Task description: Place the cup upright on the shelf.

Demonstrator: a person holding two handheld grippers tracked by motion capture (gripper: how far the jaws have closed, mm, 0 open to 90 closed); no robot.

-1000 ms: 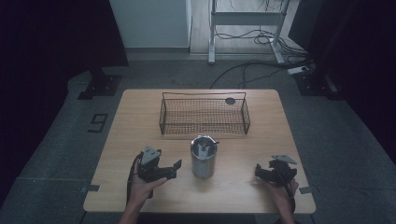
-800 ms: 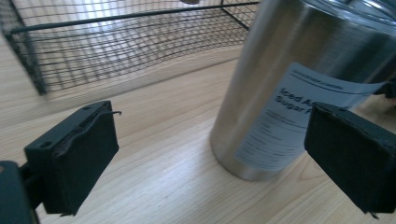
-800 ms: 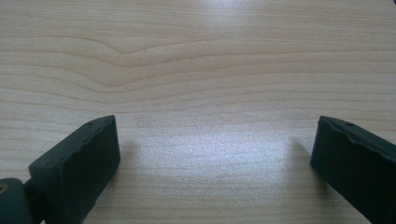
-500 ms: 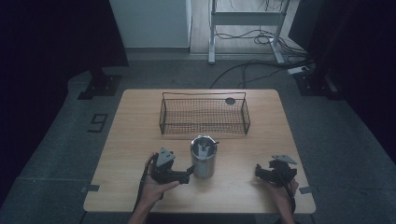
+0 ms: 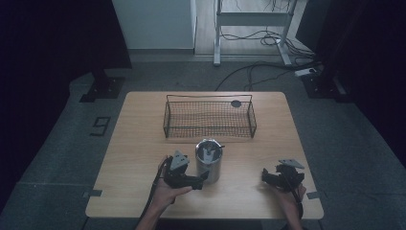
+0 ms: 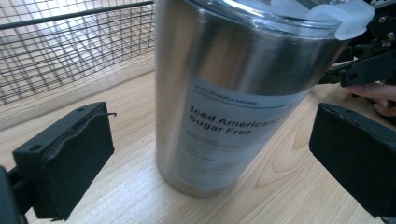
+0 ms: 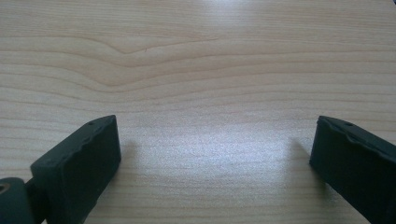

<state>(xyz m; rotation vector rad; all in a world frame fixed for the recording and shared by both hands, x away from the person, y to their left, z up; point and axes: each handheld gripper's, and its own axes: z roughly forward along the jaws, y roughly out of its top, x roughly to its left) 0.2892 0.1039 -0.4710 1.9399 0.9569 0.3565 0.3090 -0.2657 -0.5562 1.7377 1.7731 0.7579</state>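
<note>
A steel tumbler (image 5: 209, 160) with a clear lid and a white label stands upright near the middle of the wooden table (image 5: 139, 143). In the left gripper view the tumbler (image 6: 233, 93) looms close, just beyond and between the spread jaws. My left gripper (image 5: 200, 181) is open and sits right at the tumbler's left front side; its pads are apart from the steel. My right gripper (image 5: 265, 176) rests low at the table's front right, open, with bare wood (image 7: 205, 93) between its jaws.
A black wire basket (image 5: 209, 116) stands behind the tumbler at mid-table, and its mesh (image 6: 70, 46) lies close behind on the left. A small dark disc (image 5: 236, 103) lies past the basket's far right rim. The other hand and gripper (image 6: 369, 70) sit beyond the tumbler.
My left gripper has slid right across the table, from well left of the tumbler to right beside it. The right gripper has stayed put.
</note>
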